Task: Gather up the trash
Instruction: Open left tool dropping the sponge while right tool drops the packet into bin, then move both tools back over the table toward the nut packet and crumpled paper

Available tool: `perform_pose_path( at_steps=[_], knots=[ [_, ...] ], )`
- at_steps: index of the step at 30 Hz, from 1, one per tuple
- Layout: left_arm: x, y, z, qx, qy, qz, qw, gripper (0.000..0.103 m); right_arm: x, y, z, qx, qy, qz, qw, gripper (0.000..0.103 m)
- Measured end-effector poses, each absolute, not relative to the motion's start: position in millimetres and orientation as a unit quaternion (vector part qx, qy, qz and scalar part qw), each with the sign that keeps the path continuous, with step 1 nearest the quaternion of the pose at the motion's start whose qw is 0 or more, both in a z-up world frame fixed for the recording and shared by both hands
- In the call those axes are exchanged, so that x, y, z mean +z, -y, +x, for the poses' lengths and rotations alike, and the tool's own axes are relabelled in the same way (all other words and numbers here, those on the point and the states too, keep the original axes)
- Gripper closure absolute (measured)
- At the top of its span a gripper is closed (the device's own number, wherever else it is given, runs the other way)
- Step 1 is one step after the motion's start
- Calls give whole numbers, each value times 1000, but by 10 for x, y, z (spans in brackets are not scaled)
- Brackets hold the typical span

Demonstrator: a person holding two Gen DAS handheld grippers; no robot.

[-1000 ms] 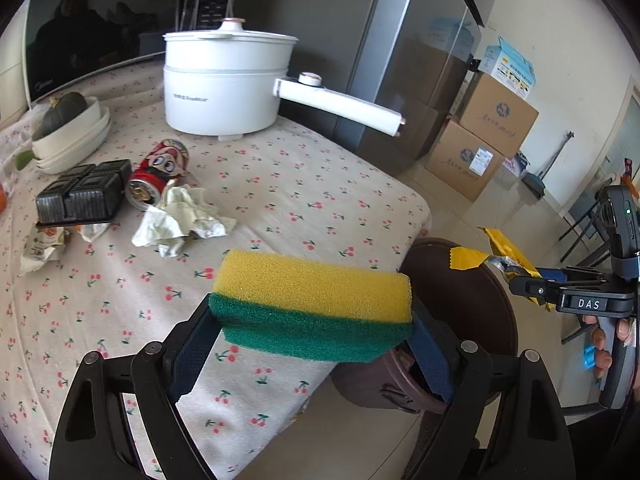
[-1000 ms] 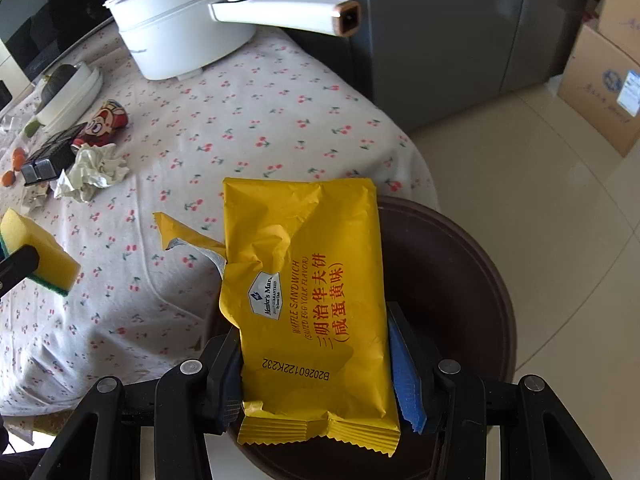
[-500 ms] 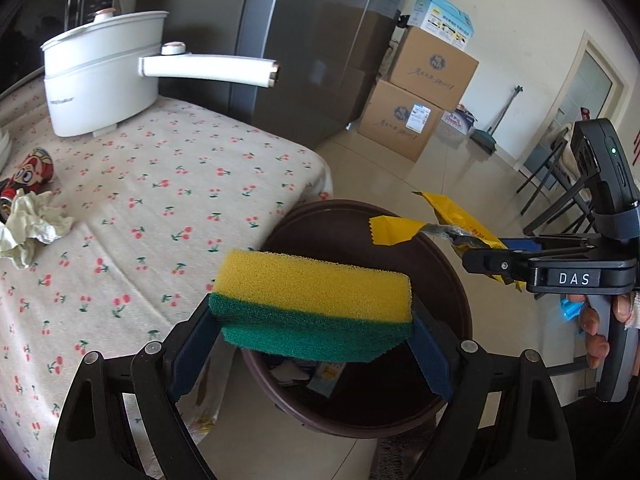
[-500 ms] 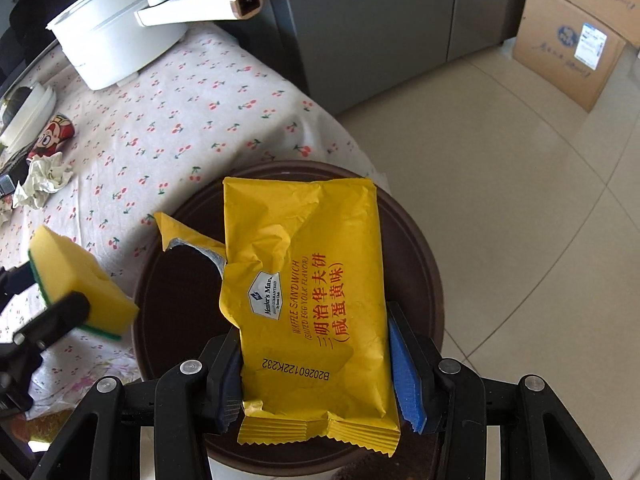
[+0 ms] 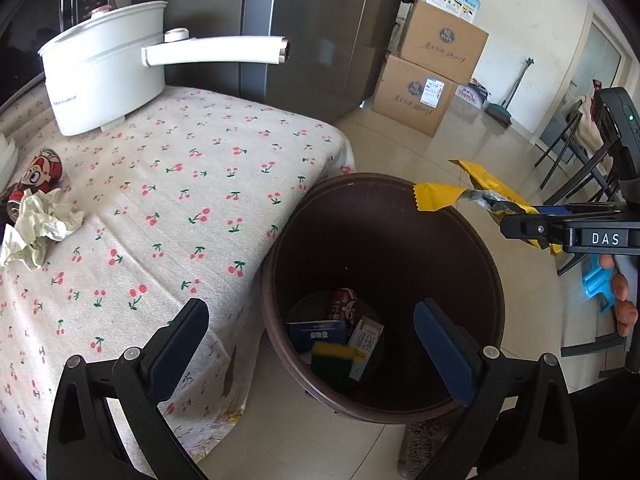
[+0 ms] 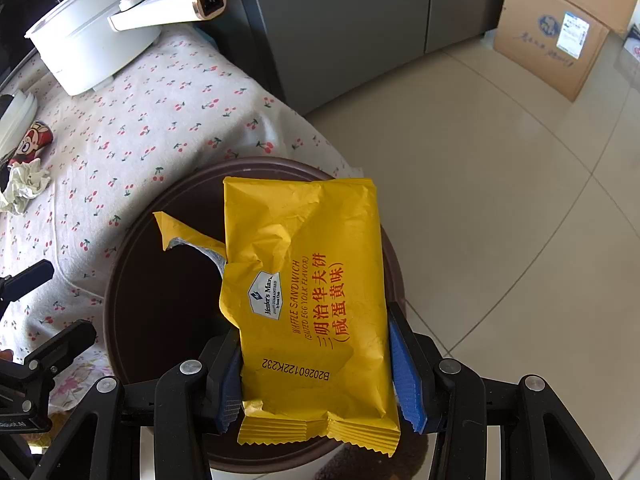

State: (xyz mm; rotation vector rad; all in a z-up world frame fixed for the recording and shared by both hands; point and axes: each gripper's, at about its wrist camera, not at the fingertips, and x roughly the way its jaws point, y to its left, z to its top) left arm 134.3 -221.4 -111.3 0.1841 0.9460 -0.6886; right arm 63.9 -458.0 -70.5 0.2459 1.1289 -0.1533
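Room: glossy beige tiled floor [image 6: 500,200]; grey steel refrigerator [image 5: 304,32] ahead of the gripper; stacked cardboard boxes [image 5: 432,68] against pale wall [image 5: 532,32], ahead-right; dark chairs [image 5: 576,160] far right; surface under cherry-print cloth [image 5: 168,208], left. Daylight.

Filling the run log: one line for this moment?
left claw: open, over bin | sponge: in bin | right claw: holding yellow wrapper above bin

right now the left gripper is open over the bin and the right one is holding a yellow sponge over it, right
Not quite. The right gripper holds a yellow wrapper, not a sponge, as the right wrist view shows. The sponge already lies in the bin, below the open left gripper.
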Motion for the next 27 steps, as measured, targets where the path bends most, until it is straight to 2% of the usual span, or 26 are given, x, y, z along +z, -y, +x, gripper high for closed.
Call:
perform_pose_path(
  at_steps=[8, 10, 11, 12, 27],
  knots=[
    [-999, 1900, 1362, -299, -445, 81, 840, 0, -679, 4410, 737, -65, -532, 107, 837, 47],
    [-968, 1800, 1365, -293, -444, 78, 843, 0, -661, 4357, 773, -62, -529, 110, 839, 35],
    [-953, 1754, 1367, -289, -444, 77, 845, 0, -653, 4330, 794, -58, -528, 110, 840, 22],
    [-935, 1701, 1371, -285, -443, 76, 846, 0, -639, 4302, 808, -55, -525, 109, 842, 14],
    [-731, 903, 1429, -222, -442, 40, 868, 0, -547, 3823, 1024, -28, -528, 85, 844, 13]
  ],
)
